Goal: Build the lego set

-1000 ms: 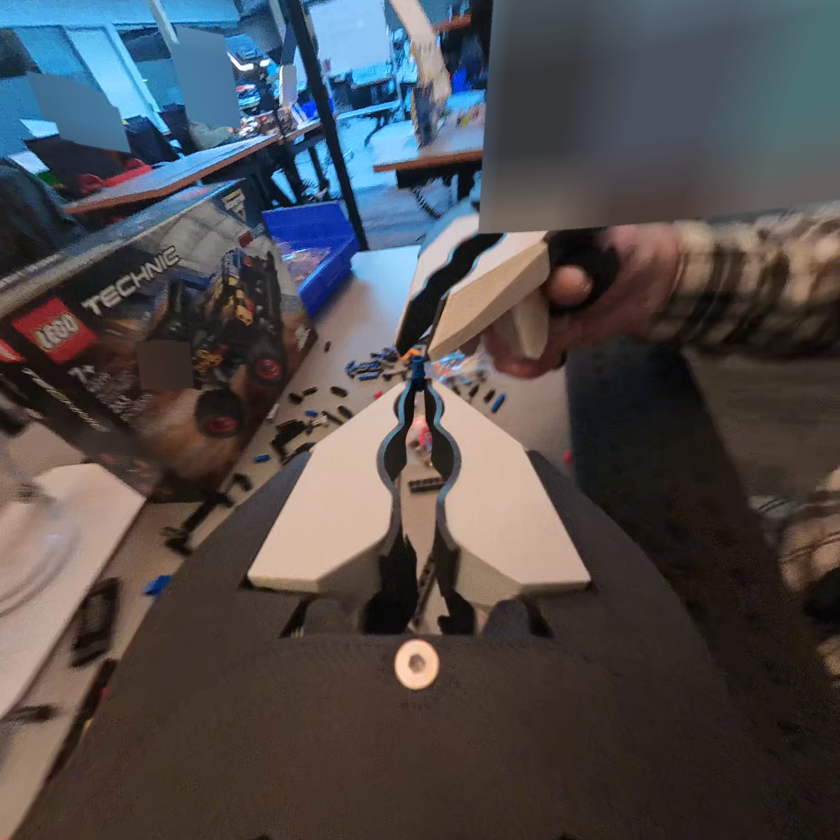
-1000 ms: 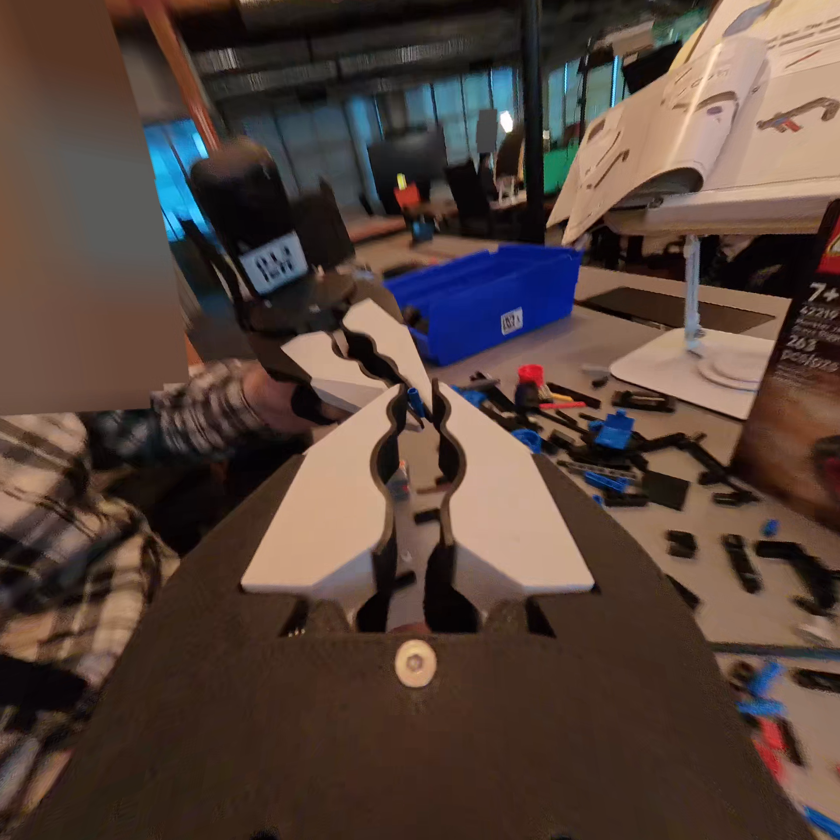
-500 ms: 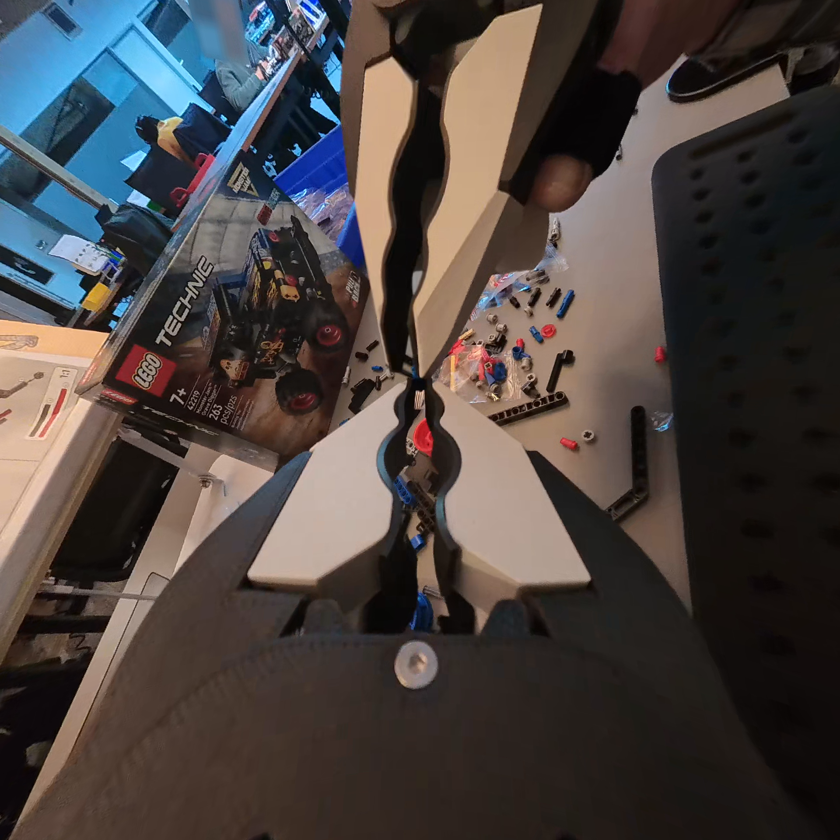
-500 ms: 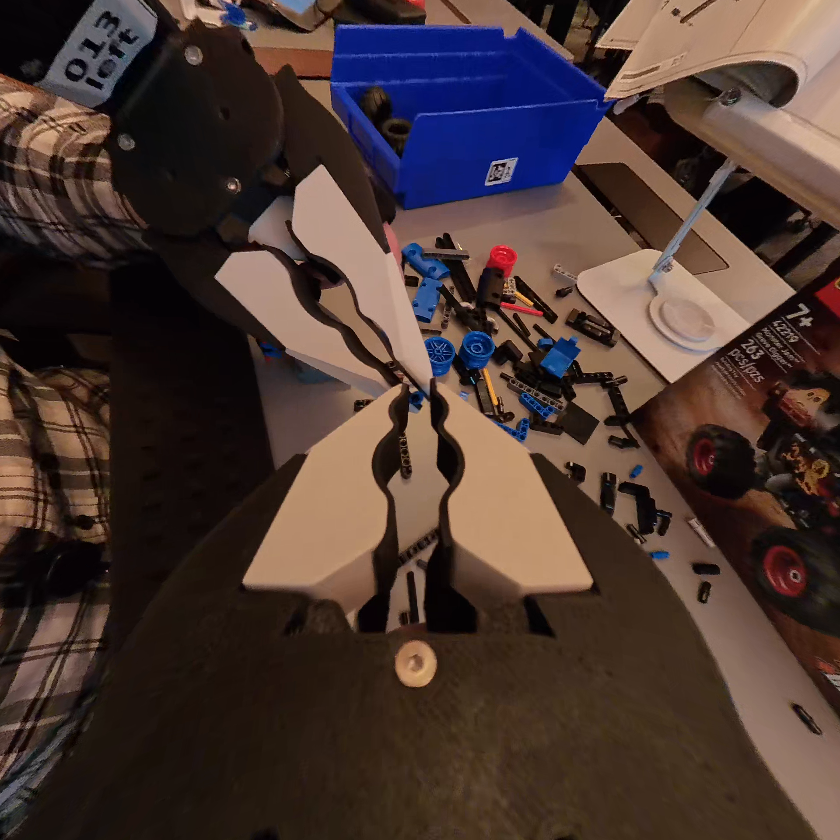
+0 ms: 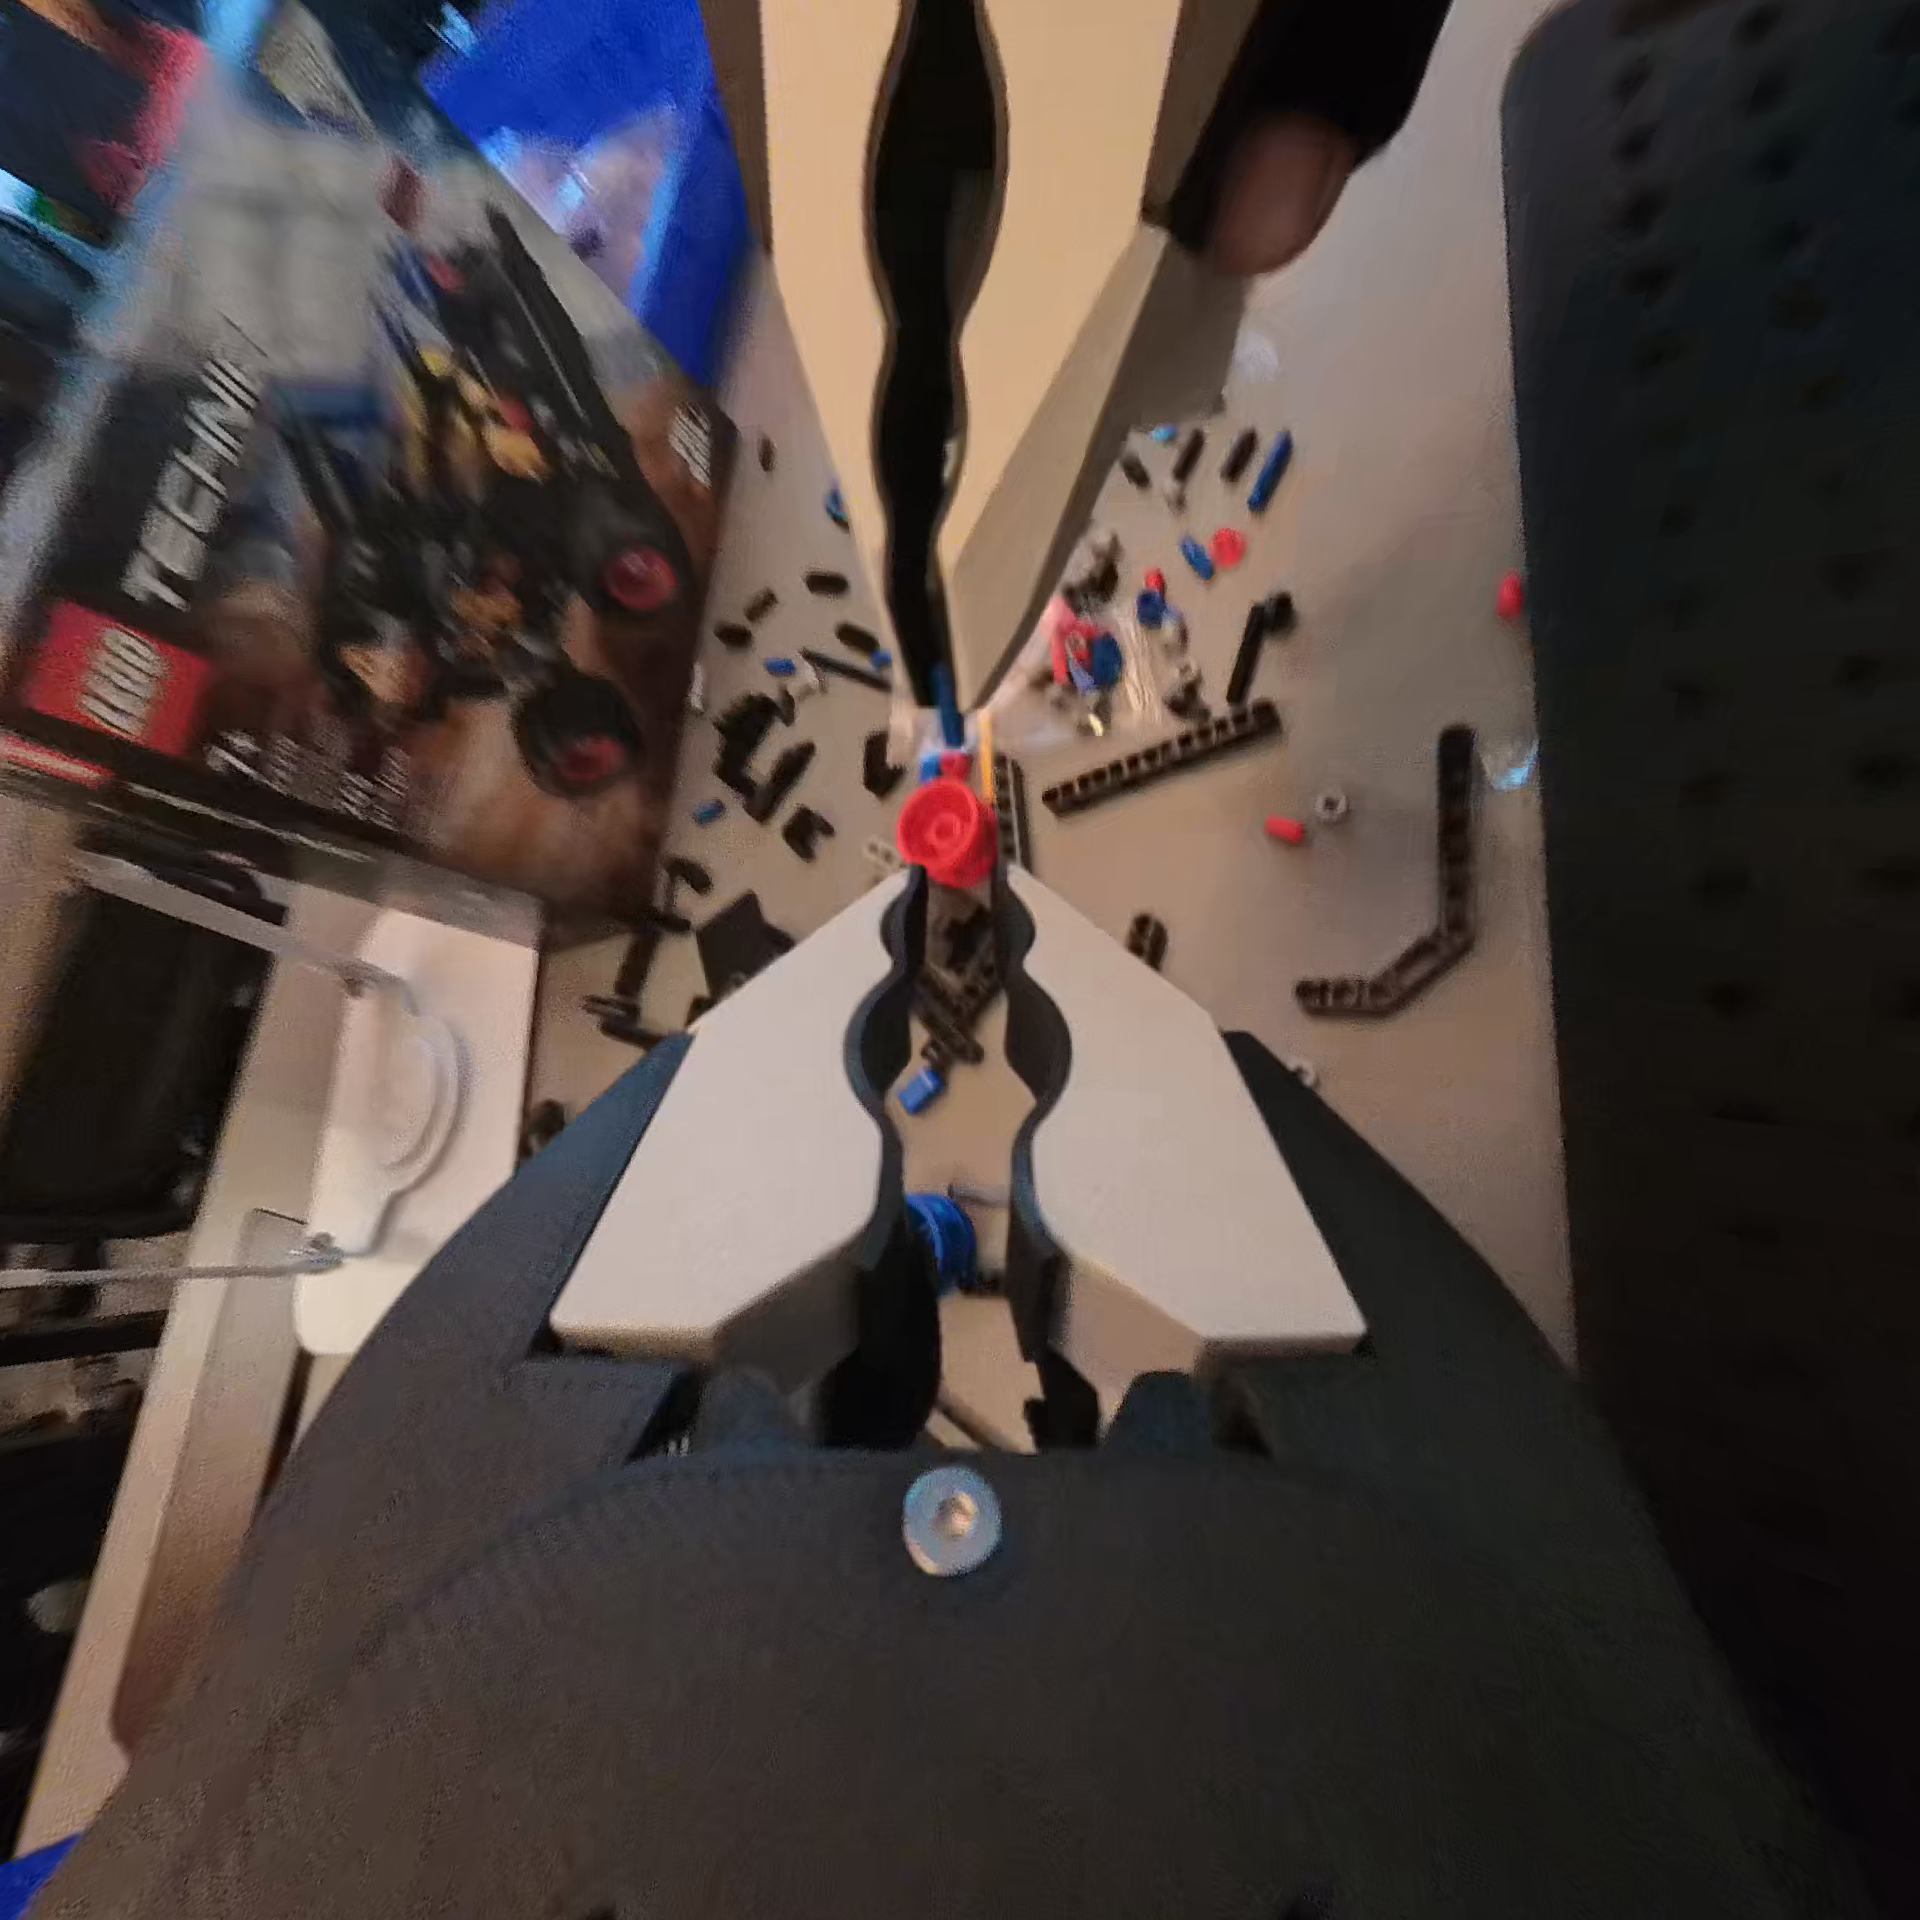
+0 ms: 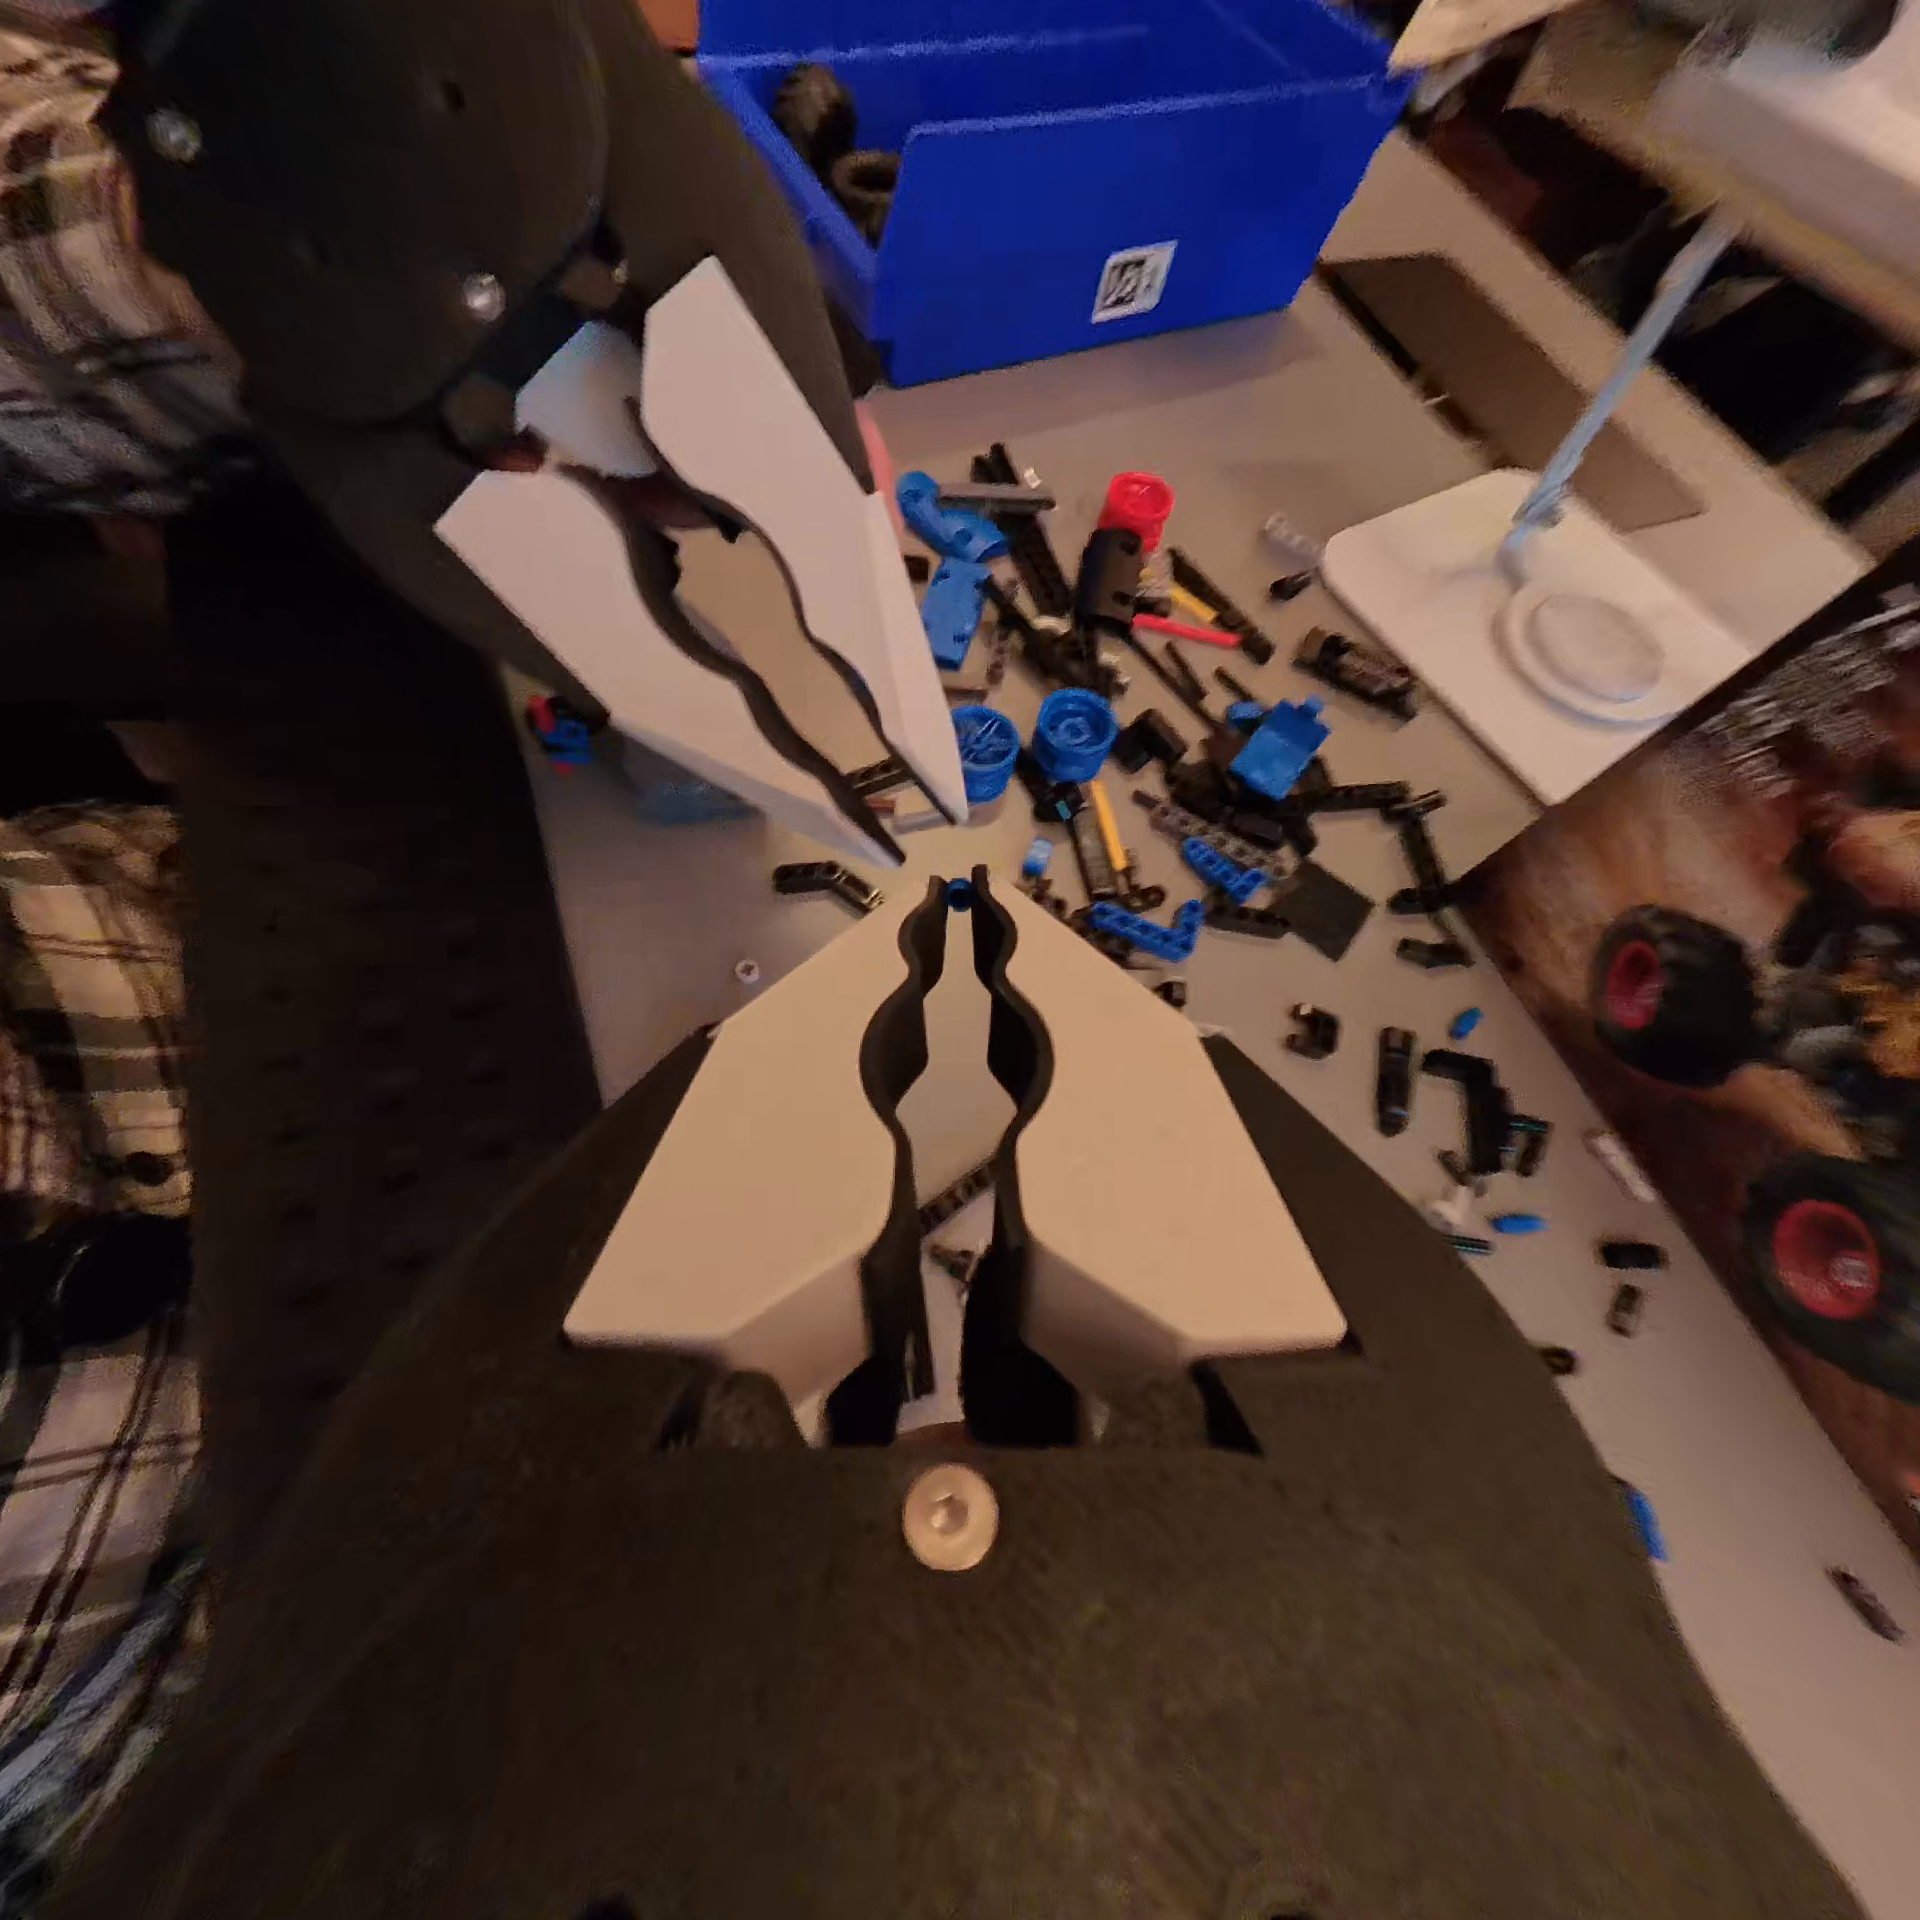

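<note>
My right gripper pinches one small blue pin; my left gripper, at 11 o'clock, stands parted and empty. Two blue wheels lie at 1 o'clock amid loose pieces on the table, one blue bin at 12.

Each hand-held gripper has pale wedge fingers with wavy black pads, a black body, a silver screw; plaid sleeve.

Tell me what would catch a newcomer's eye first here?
The two hand-held grippers meeting tip to tip above the table: the right hand-held gripper pinches a small blue pin, the left hand-held gripper facing it. Behind lie scattered parts, a red wheel hub and a blue bin.
</note>
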Demonstrator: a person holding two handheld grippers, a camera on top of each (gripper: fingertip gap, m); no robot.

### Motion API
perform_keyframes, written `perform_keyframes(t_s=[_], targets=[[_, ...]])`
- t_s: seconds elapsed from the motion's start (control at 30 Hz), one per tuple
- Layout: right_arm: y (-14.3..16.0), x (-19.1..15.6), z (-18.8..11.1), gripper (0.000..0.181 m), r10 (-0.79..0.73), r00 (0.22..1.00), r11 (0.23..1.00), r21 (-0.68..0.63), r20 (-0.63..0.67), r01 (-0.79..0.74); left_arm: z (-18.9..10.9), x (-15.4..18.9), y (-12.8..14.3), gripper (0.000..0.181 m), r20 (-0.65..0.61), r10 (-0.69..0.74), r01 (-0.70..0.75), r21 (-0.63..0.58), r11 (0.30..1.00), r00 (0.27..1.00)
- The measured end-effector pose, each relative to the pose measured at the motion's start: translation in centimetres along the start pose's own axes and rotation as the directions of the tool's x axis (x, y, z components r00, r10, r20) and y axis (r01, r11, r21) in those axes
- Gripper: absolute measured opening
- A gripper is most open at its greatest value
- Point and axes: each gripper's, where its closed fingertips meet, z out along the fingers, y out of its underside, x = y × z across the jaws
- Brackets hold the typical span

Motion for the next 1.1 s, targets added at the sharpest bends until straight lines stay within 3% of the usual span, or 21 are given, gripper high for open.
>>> perform_keyframes(t_s=[0.2,0.37,0.77,1.1], targets=[[4.7,-1.0,3.7,0.002,0.039,0.986,0.988,-0.156,0.164,-0.013,2.6,2.7,5.3,0.003,-0.255,-0.025,-0.021,-0.176,0.984,0.967],[7.2,-1.4,5.5,0.002,0.035,0.969,0.973,-0.229,0.245,0.023,4.0,4.0,6.9,0.0,-0.339,-0.022,-0.064,-0.239,0.969,0.94],[8.3,-1.4,5.9,0.003,-0.043,0.962,0.942,-0.311,0.27,0.129,4.2,4.1,6.8,0.0,-0.364,-0.056,-0.025,-0.213,0.977,0.93],[8.4,-1.4,5.8,0.002,-0.273,0.884,0.836,-0.361,0.381,0.414,4.2,4.2,6.8,0.0,-0.391,-0.071,-0.006,-0.19,0.982,0.918]])
